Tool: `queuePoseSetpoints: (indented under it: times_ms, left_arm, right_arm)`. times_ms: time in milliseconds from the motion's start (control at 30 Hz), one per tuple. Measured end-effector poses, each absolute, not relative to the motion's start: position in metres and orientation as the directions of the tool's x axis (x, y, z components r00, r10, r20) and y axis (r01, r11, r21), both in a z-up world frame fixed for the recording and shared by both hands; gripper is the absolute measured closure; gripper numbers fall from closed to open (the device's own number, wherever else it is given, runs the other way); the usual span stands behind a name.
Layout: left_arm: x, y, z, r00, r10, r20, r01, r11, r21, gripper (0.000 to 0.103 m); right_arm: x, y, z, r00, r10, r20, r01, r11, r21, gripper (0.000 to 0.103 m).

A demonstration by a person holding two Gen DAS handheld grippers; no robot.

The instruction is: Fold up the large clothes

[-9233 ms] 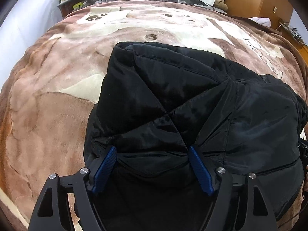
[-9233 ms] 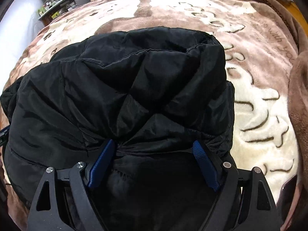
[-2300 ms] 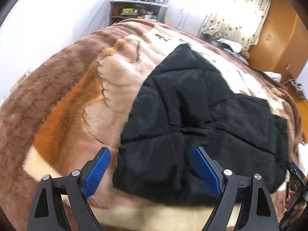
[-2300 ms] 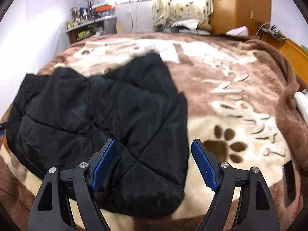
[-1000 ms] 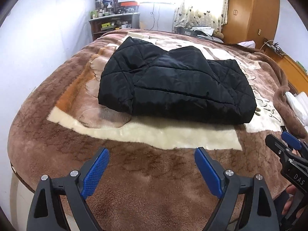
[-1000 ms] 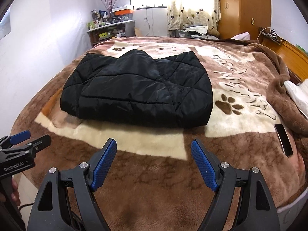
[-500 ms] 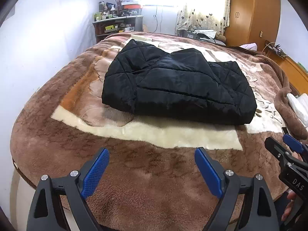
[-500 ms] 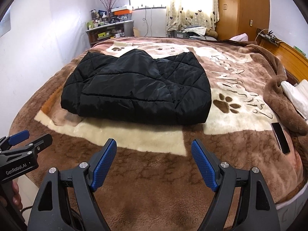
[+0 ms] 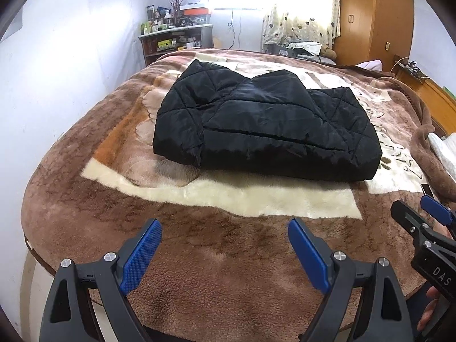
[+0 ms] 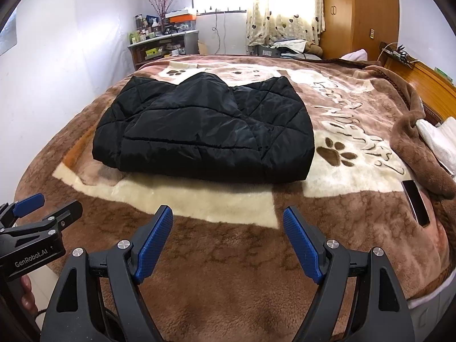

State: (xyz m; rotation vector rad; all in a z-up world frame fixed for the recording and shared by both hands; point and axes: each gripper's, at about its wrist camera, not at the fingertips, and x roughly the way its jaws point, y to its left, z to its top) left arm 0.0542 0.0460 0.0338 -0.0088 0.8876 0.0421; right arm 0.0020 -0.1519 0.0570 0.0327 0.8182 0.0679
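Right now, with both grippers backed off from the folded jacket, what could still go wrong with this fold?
1. The black quilted jacket is puffy; its top layer bulges, so the fold may spring open.
2. Its far edge is uneven, with a hump in the middle, so the bundle may slump if it is lifted.
3. A phone lies on the blanket near the right gripper; a careless reach could knock it.

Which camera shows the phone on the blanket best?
The right wrist view: the phone lies whole on the blanket, near the right edge. The left wrist view shows only a corner of it behind the right gripper.
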Motion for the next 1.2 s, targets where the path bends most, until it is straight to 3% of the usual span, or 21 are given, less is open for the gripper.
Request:
queuePoseSetpoints:
  times_ms: [167, 1200]
  left_arm:
    - [0.0524, 0.0451, 0.0353, 0.632, -0.009, -0.775, -0.023, 0.999, -0.031, 0.013]
    - [0.0483, 0.0419, 0.0342, 0.633, 0.020, -0.774, -0.038, 0.999, -0.006, 0.013]
  right_arm:
    - [0.0011, -0.1505, 0.0570, 0.681, 0.072, -0.729, -0.047, 0.997, 0.055, 0.023]
    - [-0.0022, -0.1457, 0.0545, 0.677, 0.079, -0.732, -0.054, 0.997, 0.057, 0.023]
